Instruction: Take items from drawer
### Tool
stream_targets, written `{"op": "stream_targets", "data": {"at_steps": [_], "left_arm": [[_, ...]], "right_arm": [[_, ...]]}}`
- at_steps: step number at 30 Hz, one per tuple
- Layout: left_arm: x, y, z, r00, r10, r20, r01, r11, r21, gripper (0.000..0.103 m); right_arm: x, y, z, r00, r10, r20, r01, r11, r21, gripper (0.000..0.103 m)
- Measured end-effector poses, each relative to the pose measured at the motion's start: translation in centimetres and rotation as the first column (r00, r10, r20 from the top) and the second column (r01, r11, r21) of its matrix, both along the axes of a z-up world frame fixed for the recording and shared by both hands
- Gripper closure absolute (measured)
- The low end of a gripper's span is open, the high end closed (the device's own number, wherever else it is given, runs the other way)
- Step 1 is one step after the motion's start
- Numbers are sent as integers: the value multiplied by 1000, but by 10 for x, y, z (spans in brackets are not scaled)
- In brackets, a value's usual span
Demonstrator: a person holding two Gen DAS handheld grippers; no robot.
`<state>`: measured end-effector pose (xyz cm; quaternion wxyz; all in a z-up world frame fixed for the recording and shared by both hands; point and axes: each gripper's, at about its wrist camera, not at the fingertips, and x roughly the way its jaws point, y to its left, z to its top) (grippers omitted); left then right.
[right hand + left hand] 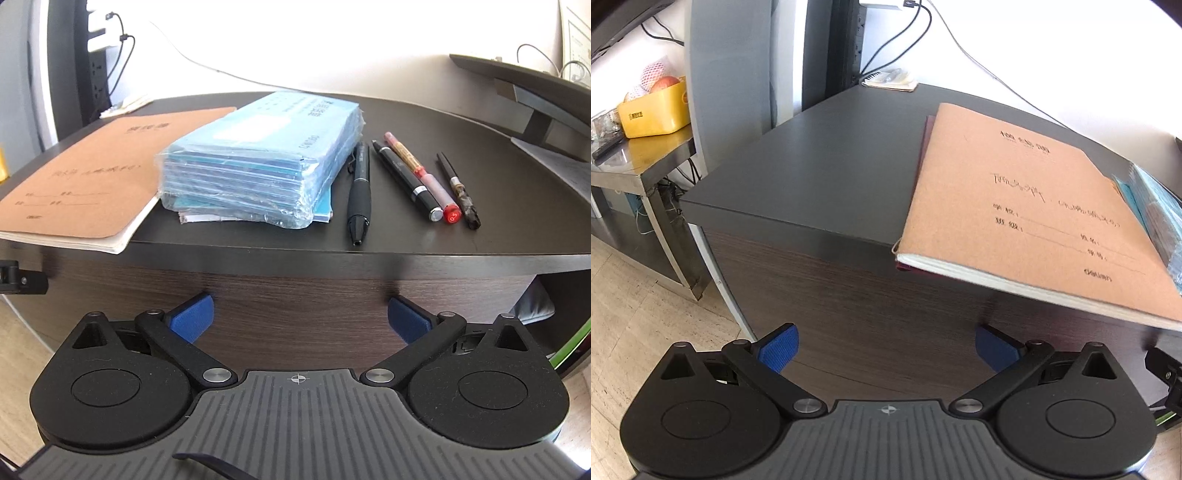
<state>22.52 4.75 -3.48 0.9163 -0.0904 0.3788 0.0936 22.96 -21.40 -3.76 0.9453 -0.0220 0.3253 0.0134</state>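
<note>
A dark wood cabinet fills both views; its drawer front is closed. On its top lie a brown paper notebook, a plastic-wrapped stack of blue booklets, and several pens. My left gripper hangs open in front of the cabinet face, below the notebook's overhanging corner, with nothing between its blue pads. My right gripper is open too, close to the drawer front below the booklets, and holds nothing.
A steel side table with a yellow fruit basket stands to the left. Cables and a power strip run behind the cabinet. A monitor stand is at the back right. Pale tiled floor lies below left.
</note>
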Motion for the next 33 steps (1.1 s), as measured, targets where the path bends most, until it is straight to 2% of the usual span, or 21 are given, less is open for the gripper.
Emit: {"op": "stream_targets", "data": {"at_steps": [3, 7, 12, 16, 20, 24, 29, 33], "left_arm": [[-7, 0, -1, 1000, 4, -23, -4, 1000, 13, 2], [-41, -6, 7, 994, -86, -72, 85, 996, -12, 2], [-101, -15, 16, 974, -193, -122, 180, 978, -108, 2], [-143, -25, 28, 969, -217, -115, 203, 972, -120, 2], [-172, -34, 43, 972, -221, -85, 213, 972, -95, 1], [-188, -41, 61, 974, -226, -25, 226, 974, -25, 1], [-212, -53, 91, 966, -241, 88, 238, 970, 42, 1], [-232, -63, 107, 954, -248, 165, 238, 968, 78, 1]], "right_arm": [[0, 3, 2, 999, 10, -31, -11, 1000, -12, 5], [-21, 8, 6, 994, 42, -97, -41, 999, 13, 5], [-77, 13, 13, 987, 99, -127, -93, 994, 50, 4], [-122, 10, 27, 989, 100, -108, -92, 992, 83, 3], [-160, 1, 47, 998, 45, -51, -39, 991, 125, 2], [-194, -10, 68, 1000, -10, 22, 6, 987, 162, 2], [-239, -24, 92, 987, -84, 140, 53, 976, 212, 1], [-268, -28, 104, 972, -94, 214, 54, 981, 186, 0]]}}
